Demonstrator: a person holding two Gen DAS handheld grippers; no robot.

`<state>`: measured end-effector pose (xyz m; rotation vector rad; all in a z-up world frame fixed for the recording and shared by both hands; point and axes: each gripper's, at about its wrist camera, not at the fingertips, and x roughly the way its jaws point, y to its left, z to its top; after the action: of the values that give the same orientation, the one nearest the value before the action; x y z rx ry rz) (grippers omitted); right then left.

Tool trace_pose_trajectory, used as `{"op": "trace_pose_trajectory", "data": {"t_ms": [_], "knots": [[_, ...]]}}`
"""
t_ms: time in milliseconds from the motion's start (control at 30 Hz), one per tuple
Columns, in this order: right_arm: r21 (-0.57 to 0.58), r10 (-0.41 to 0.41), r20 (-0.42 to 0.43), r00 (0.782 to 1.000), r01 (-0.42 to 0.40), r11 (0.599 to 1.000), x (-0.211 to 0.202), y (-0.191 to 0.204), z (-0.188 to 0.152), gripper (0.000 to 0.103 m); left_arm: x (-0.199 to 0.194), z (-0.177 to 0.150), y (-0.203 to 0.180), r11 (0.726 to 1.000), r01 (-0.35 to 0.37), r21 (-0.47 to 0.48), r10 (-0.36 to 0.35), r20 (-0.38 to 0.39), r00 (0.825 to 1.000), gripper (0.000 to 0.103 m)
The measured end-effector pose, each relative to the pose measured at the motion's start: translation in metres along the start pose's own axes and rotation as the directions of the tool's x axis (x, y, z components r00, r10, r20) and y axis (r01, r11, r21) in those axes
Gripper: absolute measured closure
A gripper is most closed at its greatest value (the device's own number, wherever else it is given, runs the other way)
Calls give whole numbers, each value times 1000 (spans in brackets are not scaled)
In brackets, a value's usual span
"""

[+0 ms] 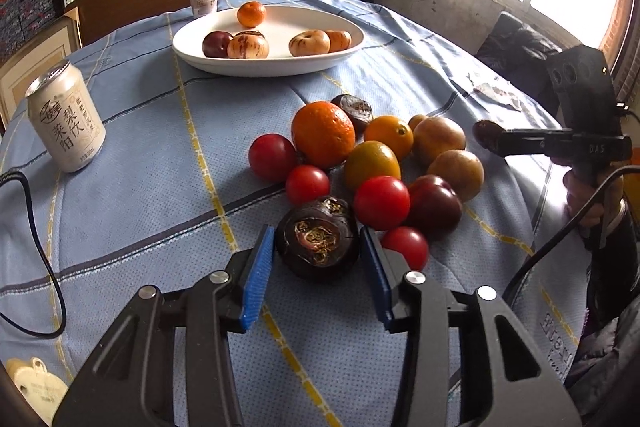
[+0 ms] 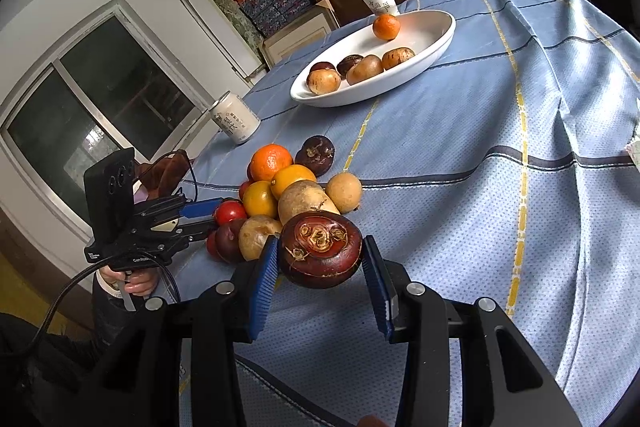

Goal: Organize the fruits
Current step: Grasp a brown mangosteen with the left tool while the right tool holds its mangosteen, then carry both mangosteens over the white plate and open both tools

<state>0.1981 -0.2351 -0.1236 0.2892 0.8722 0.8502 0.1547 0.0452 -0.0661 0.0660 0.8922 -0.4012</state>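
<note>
Five fruits sit on the white plate (image 1: 192,53) already; the big pile (image 1: 368,163) waits on the worktop (image 1: 140,187). Right claw (image 2: 320,263) grips a water chestnut (image 2: 320,255) aloft. Left claw (image 1: 318,255), open, straddles another chestnut (image 1: 318,239).

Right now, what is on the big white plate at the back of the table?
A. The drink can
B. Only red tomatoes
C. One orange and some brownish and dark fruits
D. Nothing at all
C. The white plate holds a small orange near its far rim and several brownish and dark fruits in front of it; the drink can stands apart on the cloth.
</note>
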Motion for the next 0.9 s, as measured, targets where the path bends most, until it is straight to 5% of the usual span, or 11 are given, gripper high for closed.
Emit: {"op": "trace_pose_trajectory", "data": {"t_ms": [400, 533, 667, 900], "knots": [[-46, -5, 0, 1000, 5, 999, -7, 20, 18, 61, -24, 1, 35, 965, 138, -222, -121, 89, 989, 60], [-118, -119, 119, 986, 133, 984, -11, 38, 63, 61, -27, 36, 42, 958, 144, -249, -118, 118, 986, 60], [-83, -143, 195, 970, 162, 983, 16, 25, 111, 61, -12, 85, 53, 950, 125, -288, -92, 125, 988, 60], [20, -155, 159, 975, 153, 988, 81, -18, 162, 61, 39, 156, 70, 954, 26, -300, -7, 63, 998, 60]]}}
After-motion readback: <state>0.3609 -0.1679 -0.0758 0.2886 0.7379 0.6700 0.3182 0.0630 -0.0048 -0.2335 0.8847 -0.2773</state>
